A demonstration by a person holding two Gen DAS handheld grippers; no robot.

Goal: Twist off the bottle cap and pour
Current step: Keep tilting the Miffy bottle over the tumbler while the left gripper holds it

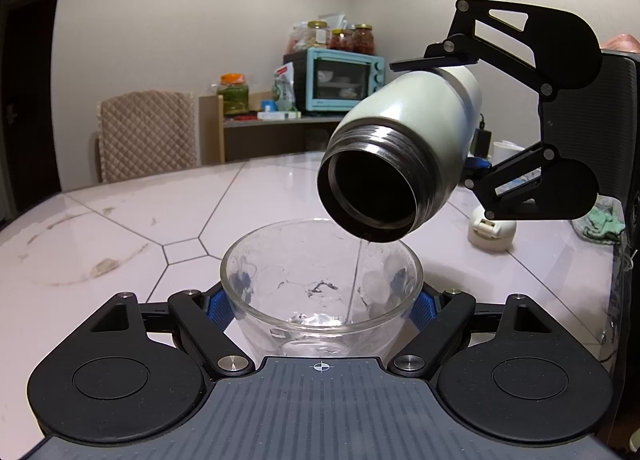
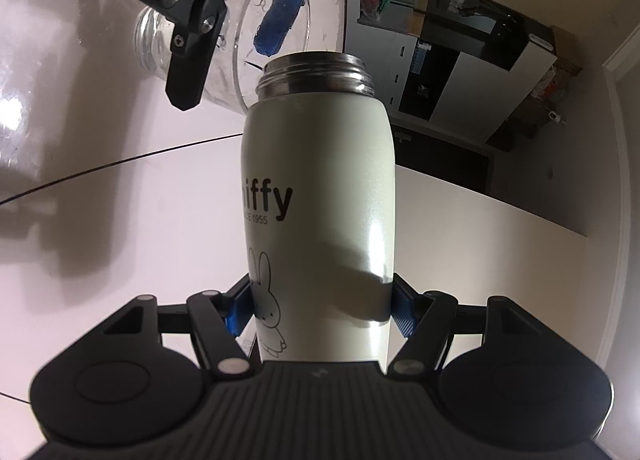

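A clear glass cup [image 1: 320, 280] stands on the white table, with my left gripper [image 1: 322, 302] shut on its sides by the blue pads [image 1: 218, 310]. Above it, my right gripper [image 1: 472, 120] holds a white flask [image 1: 404, 140] tilted mouth-down over the cup's right rim. A thin stream of water [image 1: 358, 268] falls from the open threaded mouth into the cup. In the right wrist view the flask [image 2: 320, 200] fills the middle, clamped in my right gripper [image 2: 320, 312], with the cup [image 2: 256, 44] beyond its mouth. The flask's white cap [image 1: 490, 230] lies on the table at right.
The white tiled table [image 1: 120, 228] reaches to the left and far side. A padded chair [image 1: 146, 136] stands behind it, and a shelf with a blue toaster oven [image 1: 340, 80] and jars beyond. A green cloth [image 1: 602, 220] lies at far right. Cabinets [image 2: 440, 72] line the wall.
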